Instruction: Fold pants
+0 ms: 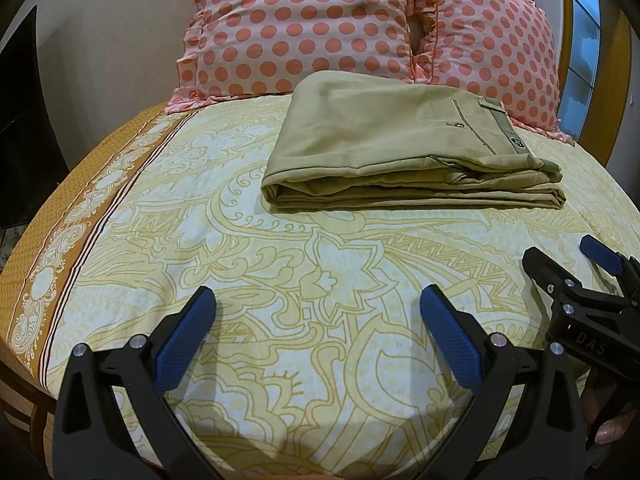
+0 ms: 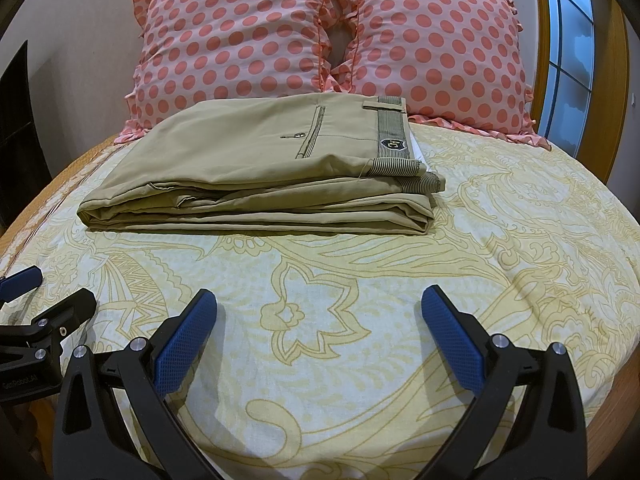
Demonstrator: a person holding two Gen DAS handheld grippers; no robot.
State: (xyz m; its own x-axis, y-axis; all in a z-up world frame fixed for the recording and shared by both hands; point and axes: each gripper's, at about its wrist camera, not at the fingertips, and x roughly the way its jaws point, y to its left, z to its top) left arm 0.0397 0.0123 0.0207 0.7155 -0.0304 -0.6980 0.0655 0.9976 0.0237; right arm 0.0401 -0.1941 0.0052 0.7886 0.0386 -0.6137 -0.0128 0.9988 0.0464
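Note:
The khaki pants (image 1: 384, 140) lie folded in a flat stack of layers on the bed, waistband to the right, in front of the pillows; they also show in the right wrist view (image 2: 256, 172). My left gripper (image 1: 318, 300) is open and empty, low over the sheet well short of the pants. My right gripper (image 2: 320, 300) is open and empty too, also short of the pants. The right gripper shows at the right edge of the left wrist view (image 1: 568, 264), and the left gripper at the left edge of the right wrist view (image 2: 48, 292).
The bed has a yellow and white patterned sheet (image 1: 280, 264) with an orange border (image 1: 80, 216) at its left edge. Two pink polka-dot pillows (image 2: 240, 36) (image 2: 436, 44) lean at the head. A wooden frame and window (image 2: 568, 40) stand at the right, a dark object (image 1: 20, 120) at the left.

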